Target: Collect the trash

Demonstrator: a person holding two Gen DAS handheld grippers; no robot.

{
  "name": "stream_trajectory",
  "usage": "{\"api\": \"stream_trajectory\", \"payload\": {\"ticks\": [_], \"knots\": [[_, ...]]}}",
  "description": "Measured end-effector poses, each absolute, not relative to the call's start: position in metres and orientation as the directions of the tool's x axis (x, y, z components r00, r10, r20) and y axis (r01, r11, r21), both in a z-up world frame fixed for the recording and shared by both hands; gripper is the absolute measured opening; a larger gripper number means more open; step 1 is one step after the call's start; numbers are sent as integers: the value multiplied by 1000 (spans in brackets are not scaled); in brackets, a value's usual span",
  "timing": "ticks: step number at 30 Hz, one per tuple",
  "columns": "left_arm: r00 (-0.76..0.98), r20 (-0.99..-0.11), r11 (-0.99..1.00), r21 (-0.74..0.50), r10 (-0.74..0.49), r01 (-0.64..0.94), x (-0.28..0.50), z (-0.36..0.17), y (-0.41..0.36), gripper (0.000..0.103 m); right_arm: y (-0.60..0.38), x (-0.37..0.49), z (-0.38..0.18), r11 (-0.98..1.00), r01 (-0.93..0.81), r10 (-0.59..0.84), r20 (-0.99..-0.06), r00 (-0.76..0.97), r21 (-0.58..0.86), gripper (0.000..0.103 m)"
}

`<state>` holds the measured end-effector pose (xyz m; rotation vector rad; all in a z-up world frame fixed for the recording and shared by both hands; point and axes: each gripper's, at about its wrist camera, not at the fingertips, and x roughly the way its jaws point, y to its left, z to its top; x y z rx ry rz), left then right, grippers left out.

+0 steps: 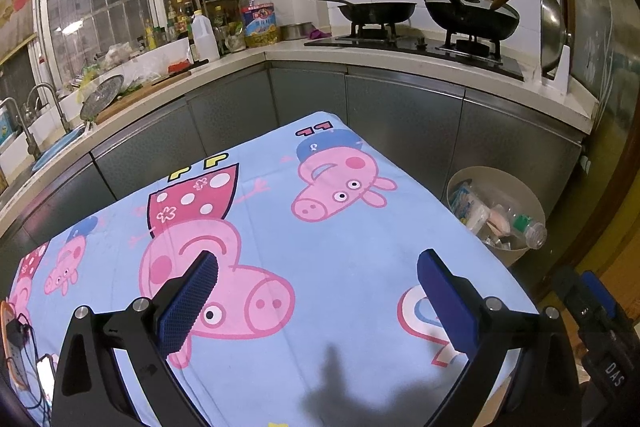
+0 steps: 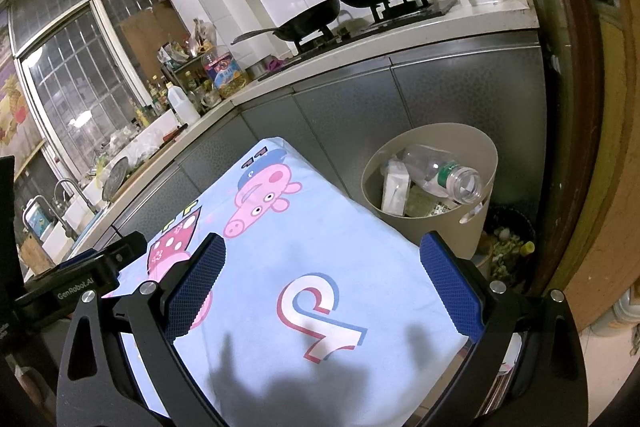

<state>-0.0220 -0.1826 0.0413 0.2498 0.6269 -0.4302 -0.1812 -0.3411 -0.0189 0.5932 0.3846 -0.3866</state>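
Blue cloth (image 1: 320,267) bare to edges; both tongs (image 1: 318,277) (image 2: 322,269) wide open, empty; bin (image 2: 476,227) beside right edge.

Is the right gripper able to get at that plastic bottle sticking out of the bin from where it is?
Probably yes. The right gripper is open and empty over the cartoon tablecloth, and the plastic bottle lies on top of the trash in the open bin just past the table's edge, with nothing between them.

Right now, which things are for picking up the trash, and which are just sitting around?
For the job:
bin
plastic bottle in the bin
left claw, open
right claw, open

Just sitting around:
cartoon cloth
frying pan
wok
oil jug
white jug
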Motion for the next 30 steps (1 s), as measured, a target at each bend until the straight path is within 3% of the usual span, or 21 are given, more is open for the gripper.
{"api": "stream_trajectory", "payload": {"ticks": [30], "knots": [[685,-642,875,46,-344,482,-16,32,-182,99,-339,-181,-18,761,456,-235,-459,857,462,97]]}}
